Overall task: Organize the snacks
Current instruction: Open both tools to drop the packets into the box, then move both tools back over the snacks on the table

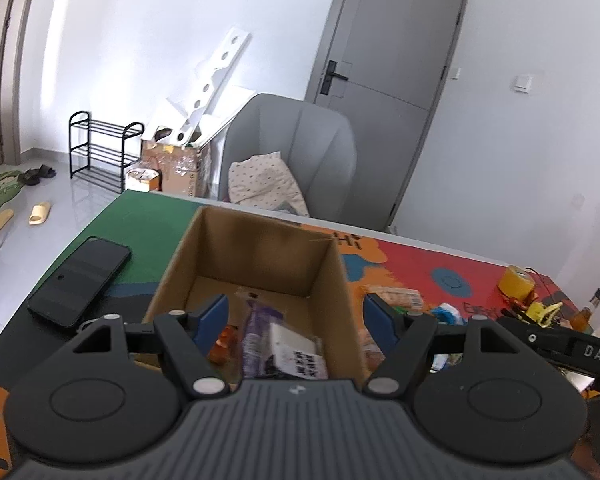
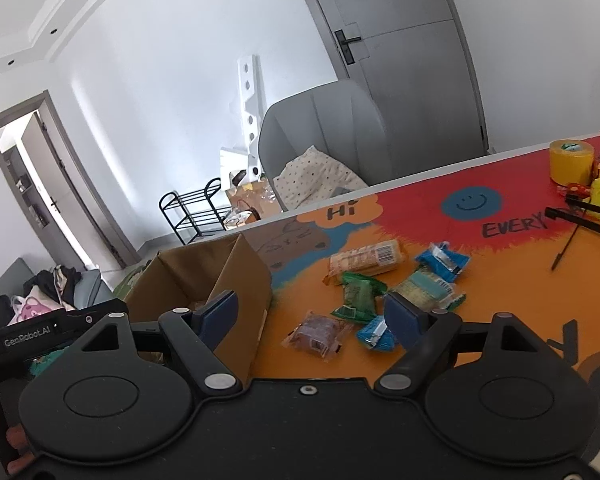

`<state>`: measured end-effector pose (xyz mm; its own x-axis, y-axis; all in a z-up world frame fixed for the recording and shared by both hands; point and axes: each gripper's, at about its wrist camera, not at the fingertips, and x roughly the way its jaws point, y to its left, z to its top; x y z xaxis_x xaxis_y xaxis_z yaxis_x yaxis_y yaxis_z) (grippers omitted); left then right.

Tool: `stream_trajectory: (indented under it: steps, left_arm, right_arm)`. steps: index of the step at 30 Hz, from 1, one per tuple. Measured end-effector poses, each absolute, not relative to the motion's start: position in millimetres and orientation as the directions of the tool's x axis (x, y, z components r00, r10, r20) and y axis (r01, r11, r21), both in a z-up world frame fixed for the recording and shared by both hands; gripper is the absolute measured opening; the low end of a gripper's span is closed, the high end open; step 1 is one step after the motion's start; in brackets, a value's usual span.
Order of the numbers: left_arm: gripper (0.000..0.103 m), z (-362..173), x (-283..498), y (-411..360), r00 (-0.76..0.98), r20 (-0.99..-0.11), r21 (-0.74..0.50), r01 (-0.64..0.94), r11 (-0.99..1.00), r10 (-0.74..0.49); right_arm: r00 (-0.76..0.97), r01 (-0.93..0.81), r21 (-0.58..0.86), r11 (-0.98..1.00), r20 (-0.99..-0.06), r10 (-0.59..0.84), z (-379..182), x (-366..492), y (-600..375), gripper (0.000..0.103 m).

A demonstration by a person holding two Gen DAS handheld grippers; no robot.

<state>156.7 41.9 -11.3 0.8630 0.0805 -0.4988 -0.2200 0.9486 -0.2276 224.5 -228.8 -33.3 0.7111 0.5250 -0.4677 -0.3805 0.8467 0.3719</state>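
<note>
The left claw (image 1: 296, 320) hangs wide open and empty over the cardboard box (image 1: 260, 248), where some wrapped snacks (image 1: 276, 344) already lie. The right claw (image 2: 312, 316) is also open and empty above loose packets on the desk (image 2: 500, 280). The purple-brown packet (image 2: 318, 334) lies nearest, its long axis running left-far to right-near, probably the next pick.

Cardboard box (image 2: 204, 280) wall blocks scattered snacks (image 2: 360, 292)

Left wrist camera looks down into the cardboard box (image 1: 256, 264); right wrist camera faces table's (image 2: 500, 280) far edge. Both show the box.
</note>
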Motion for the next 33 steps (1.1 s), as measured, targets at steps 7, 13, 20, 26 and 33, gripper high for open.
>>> stream_trajectory:
  steps: [7,13,20,26,33]
  left_arm:
    - [0.073,-5.4,154.4,17.4,0.876,-0.482,-0.212,-0.151,0.966,0.032]
    - [0.073,-6.5,156.3,-0.7,0.877,-0.481,-0.203,-0.108,0.973,-0.003]
    - [0.073,-8.2,157.3,-22.2,0.876,-0.481,-0.195,-0.061,0.979,-0.042]
    - [0.073,-11.7,162.9,-32.1,0.870,-0.490,-0.193,-0.042,0.980,-0.059]
    - [0.073,-21.0,177.3,-43.6,0.858,-0.507,-0.202,-0.021,0.979,-0.086]
  right_arm:
    - [0.716,-0.370,0.376,0.849,-0.467,0.519,-34.7,221.7,-239.2,0.081]
    - [0.730,-0.351,0.378,0.856,-0.462,0.504,-35.5,220.5,-252.2,0.081]
    - [0.737,-0.332,0.381,0.863,-0.467,0.489,-40.7,218.4,-266.1,0.081]
    - [0.734,-0.328,0.380,0.865,-0.474,0.487,-43.9,222.1,-268.1,0.081]
    - [0.734,-0.318,0.359,0.877,-0.493,0.468,-46.5,228.1,-270.2,0.081]
